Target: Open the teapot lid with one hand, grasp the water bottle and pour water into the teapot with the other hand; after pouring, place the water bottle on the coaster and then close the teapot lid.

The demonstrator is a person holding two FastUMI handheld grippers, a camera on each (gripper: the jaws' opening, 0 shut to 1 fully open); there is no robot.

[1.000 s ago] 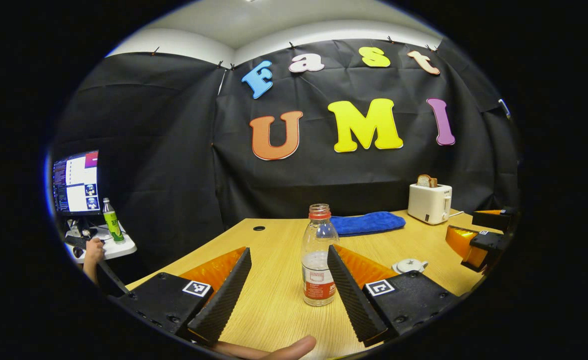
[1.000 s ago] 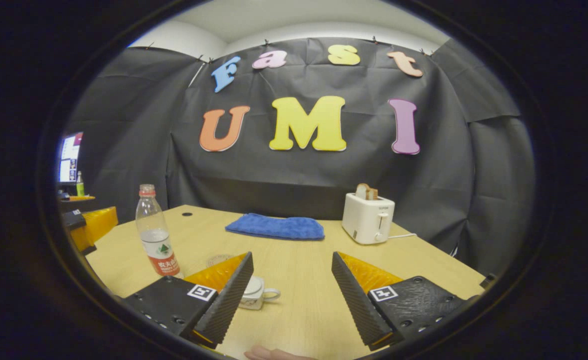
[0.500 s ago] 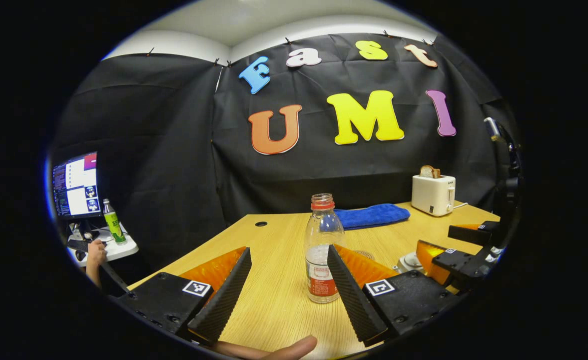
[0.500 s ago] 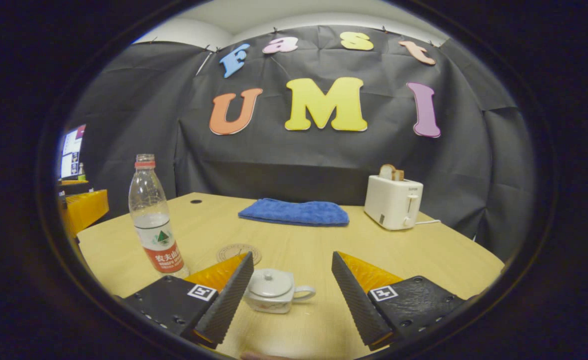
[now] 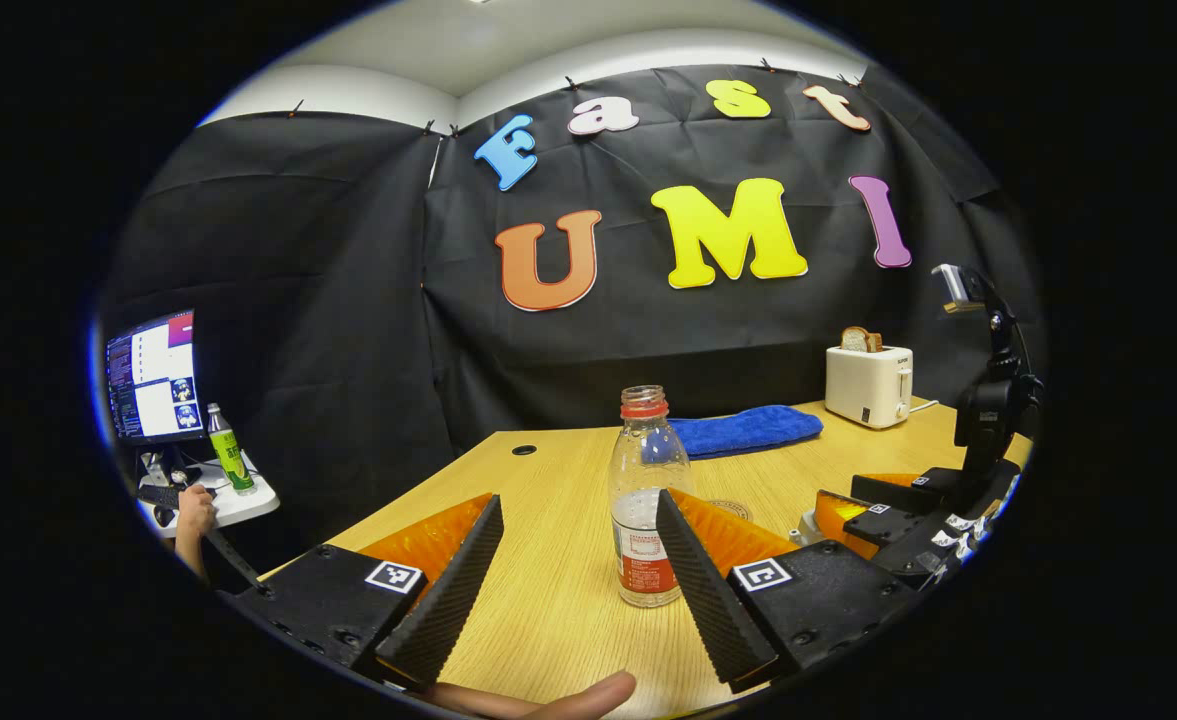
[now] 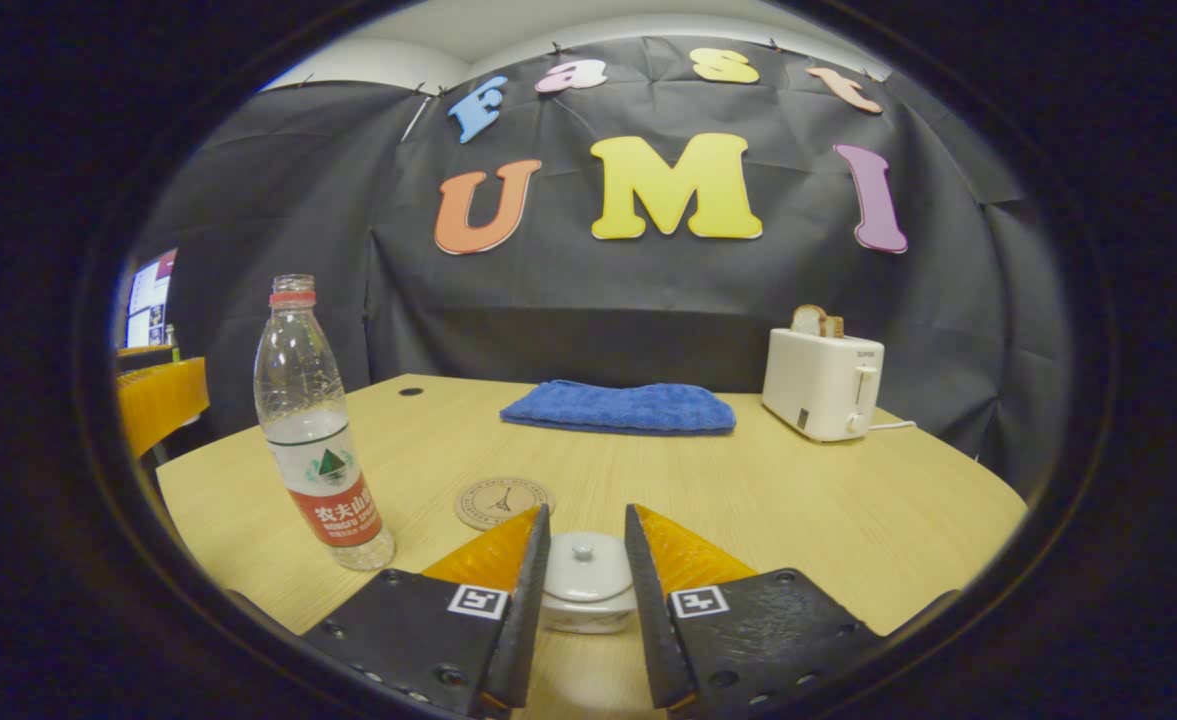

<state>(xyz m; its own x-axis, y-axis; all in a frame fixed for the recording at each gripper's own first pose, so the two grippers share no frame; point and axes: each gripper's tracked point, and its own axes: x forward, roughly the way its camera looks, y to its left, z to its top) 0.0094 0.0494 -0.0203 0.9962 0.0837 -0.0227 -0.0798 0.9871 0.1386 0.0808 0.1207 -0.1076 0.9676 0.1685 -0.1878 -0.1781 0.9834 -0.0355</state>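
Note:
A clear water bottle (image 5: 645,500) with a red label stands uncapped on the wooden table (image 5: 558,620), between the fingers of my left gripper (image 5: 573,560). That gripper is open, and the bottle stands close to its right finger (image 5: 698,580). My right gripper (image 6: 585,560) hangs low over the small white teapot (image 6: 588,605), jaws narrowed, flanking the lid (image 6: 582,560) and its knob without gripping the knob. The bottle (image 6: 313,420) stands to its left. A round coaster (image 6: 503,500) lies just beyond the teapot. The right gripper (image 5: 888,515) also appears at the right of the left gripper view.
A folded blue towel (image 6: 618,408) lies at the back of the table, with a white toaster (image 6: 823,385) holding bread to its right. Off the table on the left, a side stand carries a monitor (image 5: 153,375) and a green bottle (image 5: 230,460). A thumb (image 5: 548,695) shows at the bottom.
My right gripper has dropped toward the teapot, centred on its lid, and narrowed its jaws from wide open. The left gripper has edged closer to the bottle, still open.

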